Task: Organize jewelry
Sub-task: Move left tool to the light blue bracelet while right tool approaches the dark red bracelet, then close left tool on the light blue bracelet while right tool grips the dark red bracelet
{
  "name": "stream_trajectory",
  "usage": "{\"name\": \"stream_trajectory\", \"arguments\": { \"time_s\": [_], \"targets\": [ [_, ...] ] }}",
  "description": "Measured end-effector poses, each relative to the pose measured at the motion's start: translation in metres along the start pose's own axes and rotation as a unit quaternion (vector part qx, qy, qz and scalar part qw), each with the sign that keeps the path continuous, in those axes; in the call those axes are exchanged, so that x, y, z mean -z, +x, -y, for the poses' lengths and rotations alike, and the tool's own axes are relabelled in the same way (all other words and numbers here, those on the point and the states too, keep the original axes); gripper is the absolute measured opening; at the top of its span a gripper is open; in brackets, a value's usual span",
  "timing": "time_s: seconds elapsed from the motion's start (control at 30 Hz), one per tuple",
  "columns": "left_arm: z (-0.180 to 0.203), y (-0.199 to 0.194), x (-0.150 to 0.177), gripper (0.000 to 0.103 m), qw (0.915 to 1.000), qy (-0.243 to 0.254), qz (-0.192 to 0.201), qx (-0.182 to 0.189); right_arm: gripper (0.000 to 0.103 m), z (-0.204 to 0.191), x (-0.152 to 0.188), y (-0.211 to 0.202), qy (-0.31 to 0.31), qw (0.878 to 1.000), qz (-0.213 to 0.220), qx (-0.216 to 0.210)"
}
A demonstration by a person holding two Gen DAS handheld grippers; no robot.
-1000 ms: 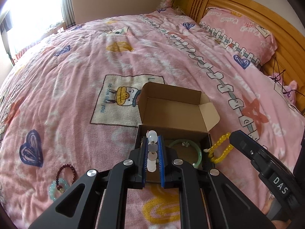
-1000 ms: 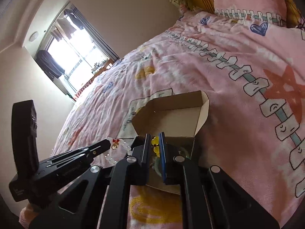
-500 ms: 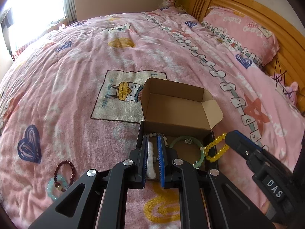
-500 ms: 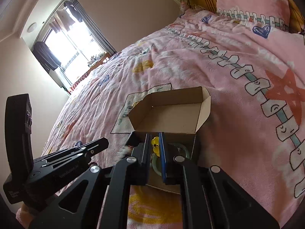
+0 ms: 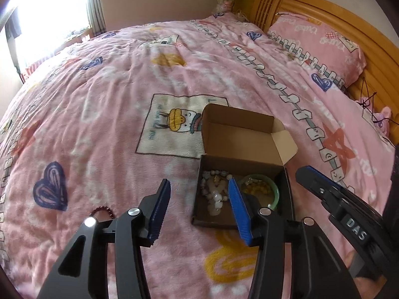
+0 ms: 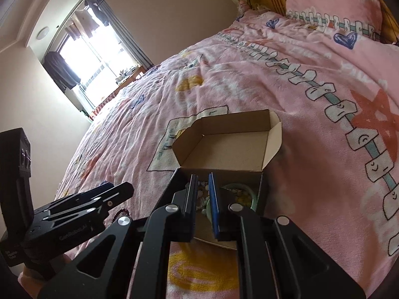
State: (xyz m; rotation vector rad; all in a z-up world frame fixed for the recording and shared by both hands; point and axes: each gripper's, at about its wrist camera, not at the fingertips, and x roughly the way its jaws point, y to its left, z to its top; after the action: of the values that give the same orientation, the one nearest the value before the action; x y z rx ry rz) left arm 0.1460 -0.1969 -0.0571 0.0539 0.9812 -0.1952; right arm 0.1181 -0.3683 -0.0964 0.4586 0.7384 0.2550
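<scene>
A small cardboard box (image 5: 286,182) with its lid folded back stands on the pink bedspread; it also shows in the right wrist view (image 6: 261,179). Inside lie a white bead bracelet (image 5: 215,196), a green bangle (image 5: 274,194) and yellow beads (image 5: 256,188). My left gripper (image 5: 199,199) is open and empty just in front of the box's left part. My right gripper (image 6: 203,189) hangs over the box's near edge with a narrow gap between its jaws and nothing in it. A dark red bead bracelet (image 5: 104,210) lies on the bedspread left of the box, partly hidden by my left finger.
The pink bedspread (image 5: 124,99) spreads all round the box. A pink pillow (image 5: 316,42) and the wooden headboard (image 5: 349,25) are at the far right. A window (image 6: 82,57) is at the far left.
My left gripper opened and dropped the white bead bracelet into the box. My right gripper let the yellow beads fall into the box beside the green bangle.
</scene>
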Motion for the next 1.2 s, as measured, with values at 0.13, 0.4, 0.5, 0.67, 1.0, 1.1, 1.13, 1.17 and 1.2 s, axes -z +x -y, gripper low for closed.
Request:
{"name": "stream_trajectory", "arguments": {
  "time_s": [0.13, 0.4, 0.5, 0.67, 1.0, 1.1, 1.13, 1.17, 1.2],
  "targets": [
    [-0.024, -0.019, 0.009, 0.050, 0.9999, 0.003, -0.002, -0.010, 0.011, -0.018, 0.004, 0.005, -0.018, 1.000, -0.008, -0.015],
    [-0.106, -0.062, 0.066, 0.050, 0.9983, -0.041, -0.011, -0.039, 0.012, -0.087, 0.033, 0.031, -0.080, 0.991, -0.057, -0.086],
    [-0.132, -0.059, 0.090, 0.050, 0.9959, -0.071, -0.028, -0.048, 0.012, -0.111, 0.049, 0.047, -0.099, 0.986, -0.086, -0.101],
    [-0.172, -0.025, 0.116, 0.050, 0.9871, -0.128, -0.085, -0.044, 0.012, -0.142, 0.074, 0.073, -0.129, 0.978, -0.131, -0.101],
    [-0.198, 0.007, 0.108, 0.050, 0.9791, -0.180, -0.094, 0.015, 0.014, -0.171, 0.082, 0.126, -0.121, 0.970, -0.197, -0.083],
    [-0.199, 0.025, 0.109, 0.050, 0.9774, -0.174, -0.118, 0.021, 0.017, -0.170, 0.082, 0.142, -0.119, 0.969, -0.207, -0.069],
    [-0.199, 0.030, 0.109, 0.050, 0.9775, -0.171, -0.124, 0.008, 0.017, -0.170, 0.082, 0.147, -0.120, 0.968, -0.209, -0.065],
    [-0.199, 0.033, 0.109, 0.050, 0.9785, -0.166, -0.123, 0.003, 0.017, -0.170, 0.083, 0.152, -0.121, 0.968, -0.211, -0.064],
    [-0.199, 0.035, 0.109, 0.050, 0.9794, -0.161, -0.121, 0.002, 0.017, -0.171, 0.084, 0.158, -0.120, 0.967, -0.215, -0.062]
  ]
}}
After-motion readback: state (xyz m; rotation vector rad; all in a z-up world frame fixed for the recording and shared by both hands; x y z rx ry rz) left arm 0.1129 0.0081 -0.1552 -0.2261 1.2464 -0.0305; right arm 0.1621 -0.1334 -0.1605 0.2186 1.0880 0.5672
